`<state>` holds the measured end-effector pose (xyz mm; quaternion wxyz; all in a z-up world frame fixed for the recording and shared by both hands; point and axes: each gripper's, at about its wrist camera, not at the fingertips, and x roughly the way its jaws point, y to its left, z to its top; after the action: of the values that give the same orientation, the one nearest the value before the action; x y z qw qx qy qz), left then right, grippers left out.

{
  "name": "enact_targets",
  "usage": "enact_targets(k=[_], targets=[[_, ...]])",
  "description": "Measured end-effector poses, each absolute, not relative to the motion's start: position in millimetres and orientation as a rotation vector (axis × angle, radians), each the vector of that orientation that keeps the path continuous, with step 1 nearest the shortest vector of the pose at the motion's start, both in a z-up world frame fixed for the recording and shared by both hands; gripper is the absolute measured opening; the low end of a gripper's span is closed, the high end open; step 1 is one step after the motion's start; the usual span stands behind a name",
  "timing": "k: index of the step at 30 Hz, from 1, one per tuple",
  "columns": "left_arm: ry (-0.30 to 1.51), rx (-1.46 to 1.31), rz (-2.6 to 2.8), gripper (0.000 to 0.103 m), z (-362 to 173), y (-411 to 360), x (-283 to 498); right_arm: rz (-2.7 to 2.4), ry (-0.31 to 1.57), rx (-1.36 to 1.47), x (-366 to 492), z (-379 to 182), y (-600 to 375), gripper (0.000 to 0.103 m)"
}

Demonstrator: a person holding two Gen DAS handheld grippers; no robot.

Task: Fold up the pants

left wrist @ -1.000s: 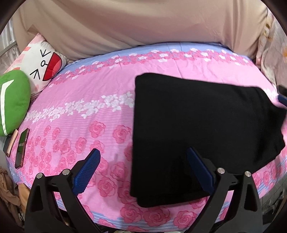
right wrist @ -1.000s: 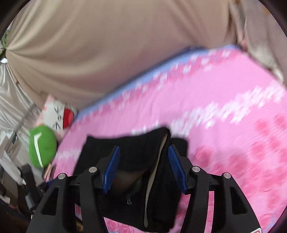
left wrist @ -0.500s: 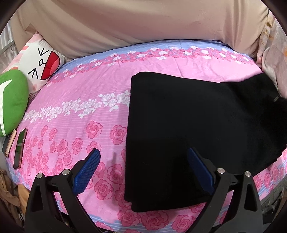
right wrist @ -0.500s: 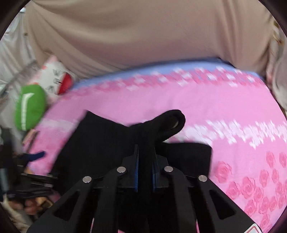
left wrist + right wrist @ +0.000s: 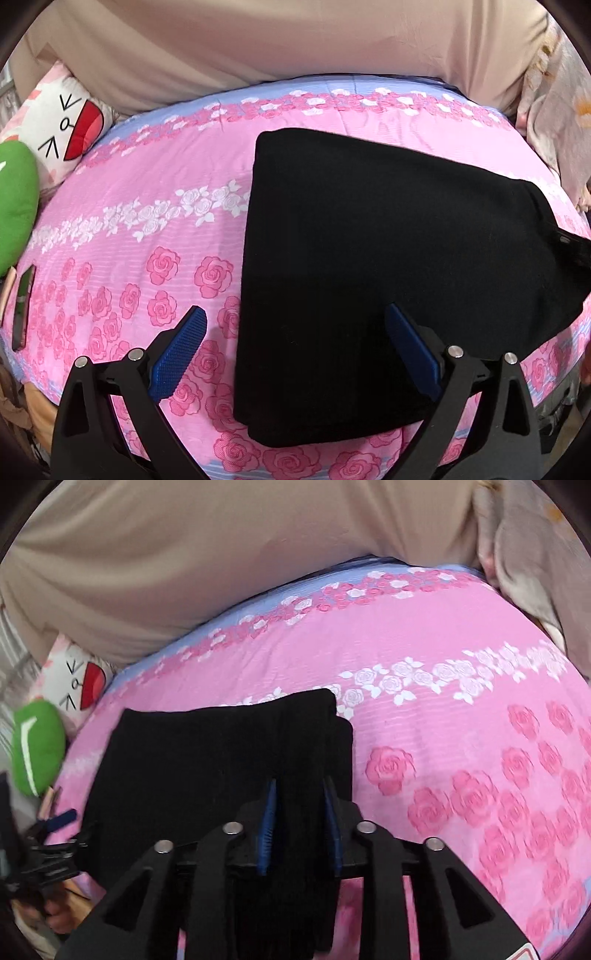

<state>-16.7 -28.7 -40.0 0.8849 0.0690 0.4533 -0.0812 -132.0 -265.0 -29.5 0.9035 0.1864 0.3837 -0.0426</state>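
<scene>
Pants (image 5: 388, 266) lie folded into a black block on my pink rose-print sheet (image 5: 155, 206), filling the centre and right of the left wrist frame. Their near edge reaches the lower centre, close to the bed's front edge.

My left gripper (image 5: 295, 350) sits at the bottom of that frame with its blue pads spread wide. The left pad (image 5: 177, 354) is over bare sheet; the right pad (image 5: 413, 350) is over the black fabric. Neither pad pinches anything.

In the right wrist frame, the pants (image 5: 221, 760) occupy the centre left. My right gripper (image 5: 300, 812) sits at the lower centre with its fingers drawn close, a fold of black fabric standing between the pads. The gap is narrow; I read it as clamped on the pants.

A cat-face pillow (image 5: 66, 125) and a green cushion (image 5: 14, 206) sit at the upper left. A beige drape (image 5: 295, 48) covers the top of both frames.
</scene>
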Motion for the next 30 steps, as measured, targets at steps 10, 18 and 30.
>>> enact_targets(k=[10, 18, 30], targets=[[0.947, 0.122, -0.142, 0.095, -41.8, -22.4, -13.8, -0.136, 0.762, 0.28, -209.5, -26.7, -243.6, 0.045], [0.945, 0.131, -0.132, 0.095, -43.1, -22.5, -18.2, -0.147, 0.714, 0.317, -212.7, -10.4, -242.7, 0.045], [0.963, 0.115, -0.153, 0.096, -44.2, -19.3, -17.5, -0.199, 0.773, 0.392, -206.2, -32.0, -264.2, 0.052]])
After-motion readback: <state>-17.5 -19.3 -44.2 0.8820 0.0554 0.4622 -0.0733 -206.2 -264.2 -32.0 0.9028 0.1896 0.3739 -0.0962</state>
